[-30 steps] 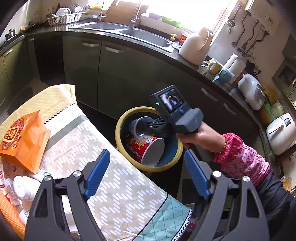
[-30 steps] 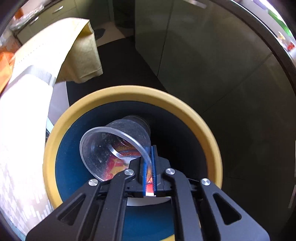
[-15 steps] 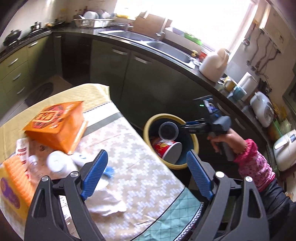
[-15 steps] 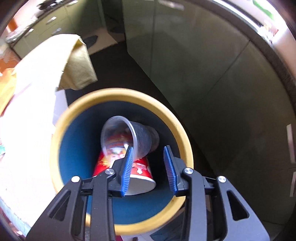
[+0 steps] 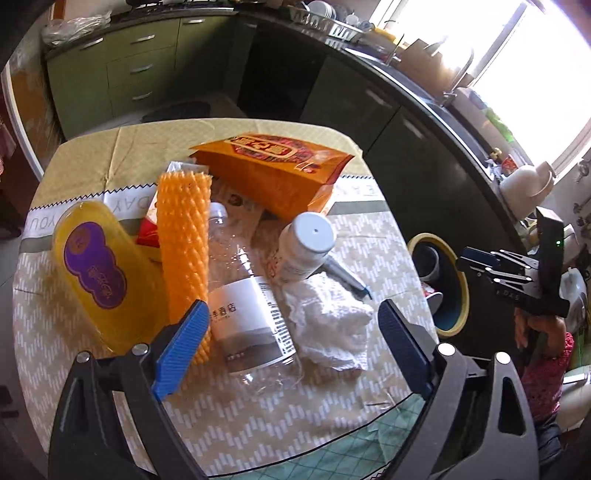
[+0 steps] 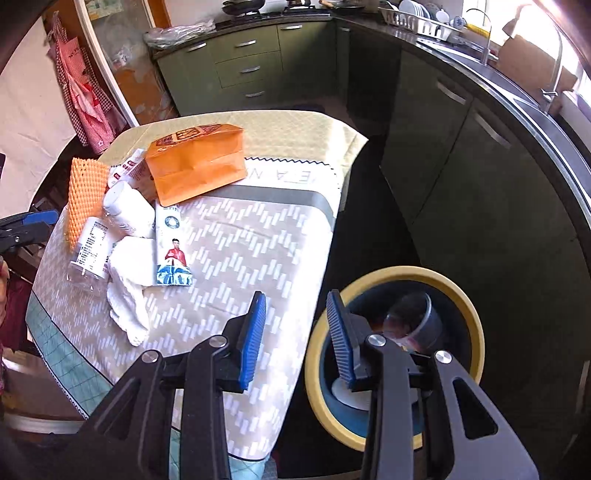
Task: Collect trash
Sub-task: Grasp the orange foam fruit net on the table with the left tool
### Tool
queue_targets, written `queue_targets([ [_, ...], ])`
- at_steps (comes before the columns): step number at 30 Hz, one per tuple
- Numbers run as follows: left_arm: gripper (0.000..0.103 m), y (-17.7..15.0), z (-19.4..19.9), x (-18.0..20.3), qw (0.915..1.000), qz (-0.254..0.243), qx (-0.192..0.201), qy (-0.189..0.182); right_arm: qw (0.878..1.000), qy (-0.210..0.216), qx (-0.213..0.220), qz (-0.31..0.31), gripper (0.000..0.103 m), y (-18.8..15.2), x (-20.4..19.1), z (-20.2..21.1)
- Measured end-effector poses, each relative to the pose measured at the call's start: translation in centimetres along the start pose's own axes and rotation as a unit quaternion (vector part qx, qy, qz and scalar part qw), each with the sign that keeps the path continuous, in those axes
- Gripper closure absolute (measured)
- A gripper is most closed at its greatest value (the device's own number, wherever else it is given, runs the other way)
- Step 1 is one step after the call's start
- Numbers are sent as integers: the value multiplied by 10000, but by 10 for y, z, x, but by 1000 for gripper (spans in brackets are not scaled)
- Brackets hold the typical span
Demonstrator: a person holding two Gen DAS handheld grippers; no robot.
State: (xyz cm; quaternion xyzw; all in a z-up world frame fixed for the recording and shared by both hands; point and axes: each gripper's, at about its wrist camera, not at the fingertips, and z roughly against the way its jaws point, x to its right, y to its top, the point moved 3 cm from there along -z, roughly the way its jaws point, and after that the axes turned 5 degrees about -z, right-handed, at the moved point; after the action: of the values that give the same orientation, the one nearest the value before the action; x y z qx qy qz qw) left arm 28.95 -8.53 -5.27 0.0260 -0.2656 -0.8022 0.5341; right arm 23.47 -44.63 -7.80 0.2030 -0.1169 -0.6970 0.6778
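Trash lies on the table: a clear plastic bottle (image 5: 247, 310), a crumpled white tissue (image 5: 328, 321), a white pill bottle (image 5: 304, 247), an orange bag (image 5: 273, 170), an orange foam net (image 5: 183, 243) and a yellow tub (image 5: 99, 280). My left gripper (image 5: 291, 354) is open just above the clear bottle and tissue. The yellow-rimmed blue bin (image 6: 461, 291) beside the table holds a clear plastic cup (image 6: 417, 317) and a red cup. My right gripper (image 6: 295, 332) is open and empty above the table edge and bin; it also shows in the left wrist view (image 5: 476, 262).
A flat printed packet (image 6: 170, 247) lies beside the tissue (image 6: 127, 280). The patterned tablecloth (image 6: 258, 236) covers the table. Dark green kitchen cabinets (image 6: 461, 155) and a counter with sink run behind the bin. A dish rack (image 6: 417, 18) stands on the far counter.
My right gripper let go of the clear cup into the bin, opened and pulled up and back. My left gripper swung left over the pile of trash.
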Motion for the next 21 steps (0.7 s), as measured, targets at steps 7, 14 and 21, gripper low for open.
queue_targets([
  [7,36,18,-4,-13,9953,136,-292,914,9994,171,-142,250,68,9,-37,-20],
  [14,35,26,-14,-30,9881,191,-447,1459,9992,187,-193,301,68,4,-35,-24],
  [21,76,26,-41,-34,9875,173,-706,1399,9985,343,-186,395,68,-1,-49,-23],
])
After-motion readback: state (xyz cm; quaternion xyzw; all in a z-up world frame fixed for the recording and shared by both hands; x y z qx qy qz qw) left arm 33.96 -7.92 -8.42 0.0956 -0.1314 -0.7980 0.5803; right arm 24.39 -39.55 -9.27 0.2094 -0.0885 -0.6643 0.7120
